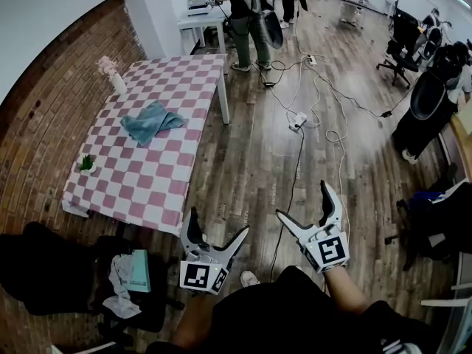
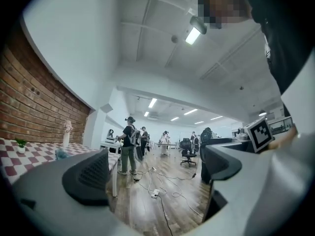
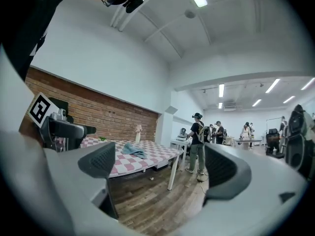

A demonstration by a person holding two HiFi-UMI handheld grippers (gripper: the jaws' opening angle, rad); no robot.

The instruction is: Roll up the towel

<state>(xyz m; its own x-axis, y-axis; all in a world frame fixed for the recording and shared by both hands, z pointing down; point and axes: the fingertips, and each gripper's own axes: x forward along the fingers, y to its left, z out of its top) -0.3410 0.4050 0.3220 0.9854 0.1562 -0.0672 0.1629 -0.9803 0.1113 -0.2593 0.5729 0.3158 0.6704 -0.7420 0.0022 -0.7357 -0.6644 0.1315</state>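
Left tongs: released; jaws spread wide, nothing between the pads. The left gripper view shows only floor and the far room through the gap.
Right tongs: released; jaws well apart, nothing between the pads. In the right gripper view the gap frames the floor and the worktop's corner.
Tongs position: both held roughly level over the wooden floor, side by side, well apart from the worktop.
Towel: blue-green, lying in a loose crumpled heap, not rolled. It rests near the middle of the worktop; also visible in the right gripper view.
Worktop: long table under a pink-and-white checked cloth, standing beside a brick wall.
Vase: white, upright, holding pale flowers, at the far end of the worktop, apart from the towel.
Plant: small and green, at the wall-side edge near the close end.
Cables: loose runs with a power strip on the floor beyond the tongs.
Person: standing at the far end of the worktop.
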